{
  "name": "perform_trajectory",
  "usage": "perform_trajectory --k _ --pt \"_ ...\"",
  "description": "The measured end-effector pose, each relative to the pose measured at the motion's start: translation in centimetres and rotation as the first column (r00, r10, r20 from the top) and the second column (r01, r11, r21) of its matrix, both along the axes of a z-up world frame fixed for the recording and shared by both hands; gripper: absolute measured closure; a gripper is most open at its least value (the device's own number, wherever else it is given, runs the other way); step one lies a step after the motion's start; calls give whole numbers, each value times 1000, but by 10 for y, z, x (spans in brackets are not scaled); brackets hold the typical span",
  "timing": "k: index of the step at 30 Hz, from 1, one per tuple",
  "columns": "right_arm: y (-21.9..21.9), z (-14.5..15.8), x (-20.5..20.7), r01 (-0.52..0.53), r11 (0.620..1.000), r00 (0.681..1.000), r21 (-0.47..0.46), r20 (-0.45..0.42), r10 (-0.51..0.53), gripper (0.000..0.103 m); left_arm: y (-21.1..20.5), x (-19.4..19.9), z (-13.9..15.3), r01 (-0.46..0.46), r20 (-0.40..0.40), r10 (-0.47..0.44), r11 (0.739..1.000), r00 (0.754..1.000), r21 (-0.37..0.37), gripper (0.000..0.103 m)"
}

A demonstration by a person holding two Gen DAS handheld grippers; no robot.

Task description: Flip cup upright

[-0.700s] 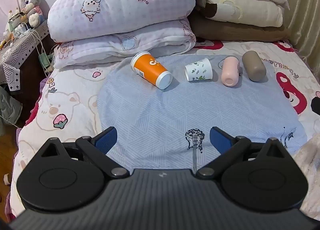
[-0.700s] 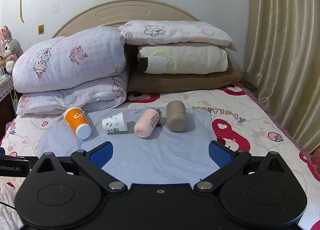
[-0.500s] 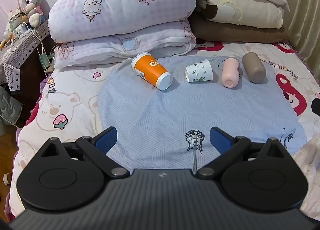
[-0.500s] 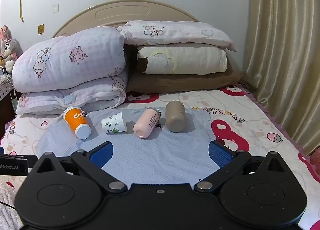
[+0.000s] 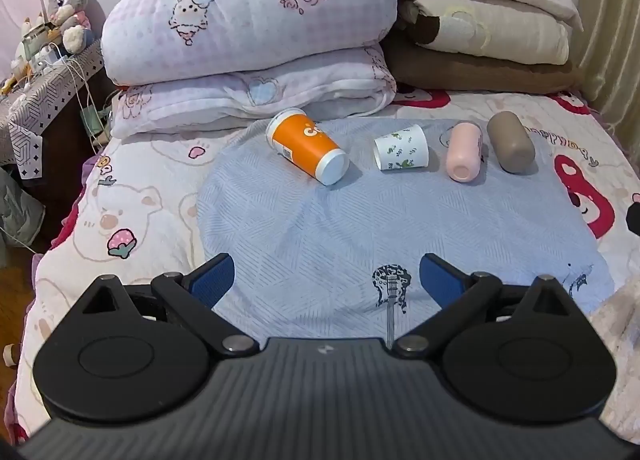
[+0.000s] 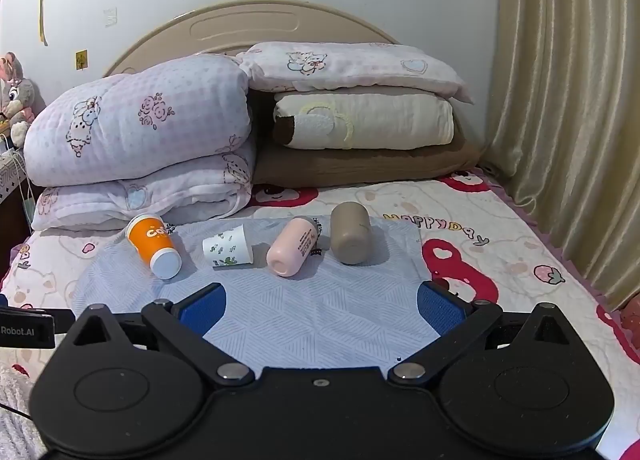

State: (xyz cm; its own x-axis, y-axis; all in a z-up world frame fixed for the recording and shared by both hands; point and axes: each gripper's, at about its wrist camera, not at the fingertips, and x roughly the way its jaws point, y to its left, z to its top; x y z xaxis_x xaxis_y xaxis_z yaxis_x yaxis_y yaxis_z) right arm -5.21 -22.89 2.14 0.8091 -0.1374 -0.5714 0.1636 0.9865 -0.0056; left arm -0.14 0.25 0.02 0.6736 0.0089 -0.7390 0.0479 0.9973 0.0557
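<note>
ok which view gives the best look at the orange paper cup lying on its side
The left wrist view: the orange paper cup lies near centre, large, showing its white base and lettering. The right wrist view shows the same cup smaller and off to the left, still unobstructed.

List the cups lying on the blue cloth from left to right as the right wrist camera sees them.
orange cup → white leaf-print cup → pink cup → taupe cup. All four lie on their sides.
</note>
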Motion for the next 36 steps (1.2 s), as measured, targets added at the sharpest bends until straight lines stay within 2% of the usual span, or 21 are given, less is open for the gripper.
perform_trajectory --k 15,22,27,36 --pt "9 -2 2 -3 1000 1000 -4 -1 3 0 1 -2 1 3 61 -3 1000 998 -1 3" --pt "12 -1 4 -7 1000 1000 -9 -6 7 0 4 -2 -1 16 72 -14 999 997 -36 3" --pt "12 -3 4 -9 1000 1000 -11 -8 9 0 4 -3 -3 29 80 -27 999 996 -28 3" --pt "11 -5 5 -10 1000 1000 -13 -13 10 0 1 -9 1 58 101 -52 997 994 -56 3"
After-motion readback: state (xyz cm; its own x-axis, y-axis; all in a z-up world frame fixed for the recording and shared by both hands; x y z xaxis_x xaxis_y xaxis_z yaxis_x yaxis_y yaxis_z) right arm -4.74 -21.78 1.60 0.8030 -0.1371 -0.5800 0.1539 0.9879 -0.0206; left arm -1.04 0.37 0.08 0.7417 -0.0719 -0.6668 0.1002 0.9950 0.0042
